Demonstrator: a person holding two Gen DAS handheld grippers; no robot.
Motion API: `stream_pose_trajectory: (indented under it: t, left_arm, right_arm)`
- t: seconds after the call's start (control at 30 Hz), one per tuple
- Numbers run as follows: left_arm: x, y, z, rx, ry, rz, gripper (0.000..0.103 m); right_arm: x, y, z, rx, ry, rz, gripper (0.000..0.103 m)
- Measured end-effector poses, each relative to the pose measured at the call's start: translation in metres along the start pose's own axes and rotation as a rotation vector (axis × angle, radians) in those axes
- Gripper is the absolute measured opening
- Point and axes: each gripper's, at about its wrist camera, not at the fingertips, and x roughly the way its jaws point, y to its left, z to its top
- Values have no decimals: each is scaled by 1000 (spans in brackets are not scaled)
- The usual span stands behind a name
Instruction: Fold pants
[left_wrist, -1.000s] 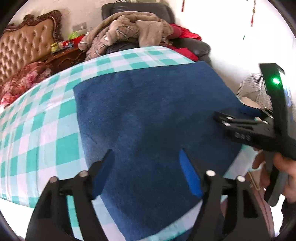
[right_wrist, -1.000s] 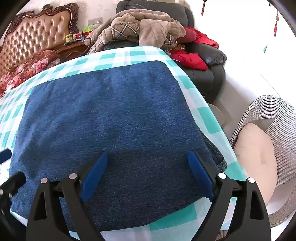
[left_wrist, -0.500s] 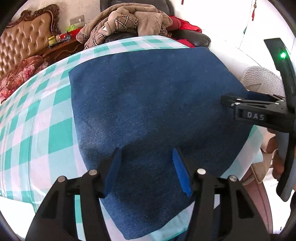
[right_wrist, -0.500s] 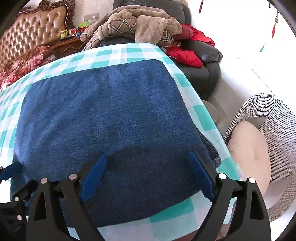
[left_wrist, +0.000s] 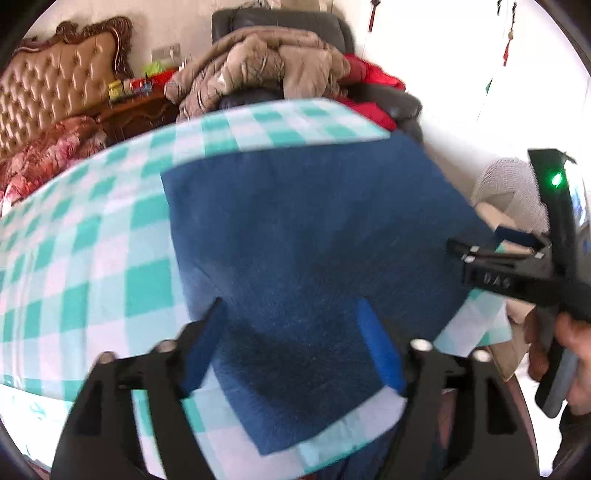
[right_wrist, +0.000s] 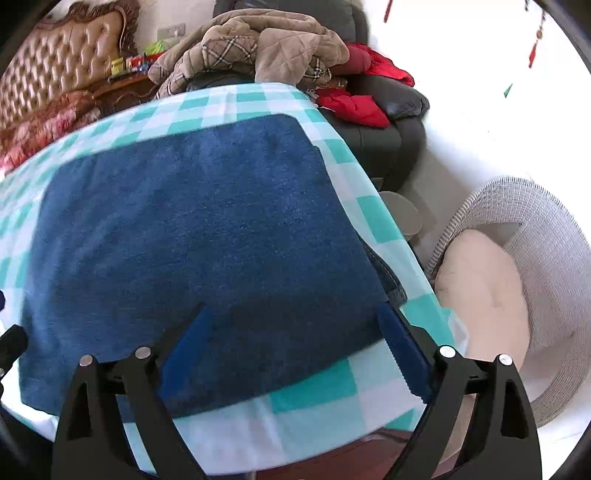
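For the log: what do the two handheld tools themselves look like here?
Both tools, left and right, have black angular frames, silver screw heads and blue finger pads. The right one, seen from the left camera, carries white "DAS" lettering and a green light. No cables show.

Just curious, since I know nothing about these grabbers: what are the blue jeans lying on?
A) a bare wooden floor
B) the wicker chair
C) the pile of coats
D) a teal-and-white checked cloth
D: the jeans lie flat on the checked cloth, which shows around their edges in both views; both grippers, left and right, hover open above.
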Motion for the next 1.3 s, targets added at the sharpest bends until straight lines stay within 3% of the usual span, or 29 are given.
stream_pose_trajectory:
  t: [0.1, 0.2, 0.47, 0.77, 1.3]
  left_arm:
    - [-21, -3, 8, 12, -6, 5, 83]
    - [-43, -8, 15, 15, -40, 10, 102]
    - [-65, -19, 20, 10, -76, 32, 102]
    - [-61, -21, 20, -9, -40, -7, 101]
    - [-58, -19, 20, -4, -41, -5, 101]
  right_arm:
    - [-27, -5, 0, 19, -26, 21, 88]
    - [-59, -8, 0, 25, -64, 38, 88]
    - [-100, -14, -2, 30, -120, 56, 88]
    - [-98, -18, -4, 37, -118, 56, 88]
    - [-98, -16, -1, 40, -122, 65, 88]
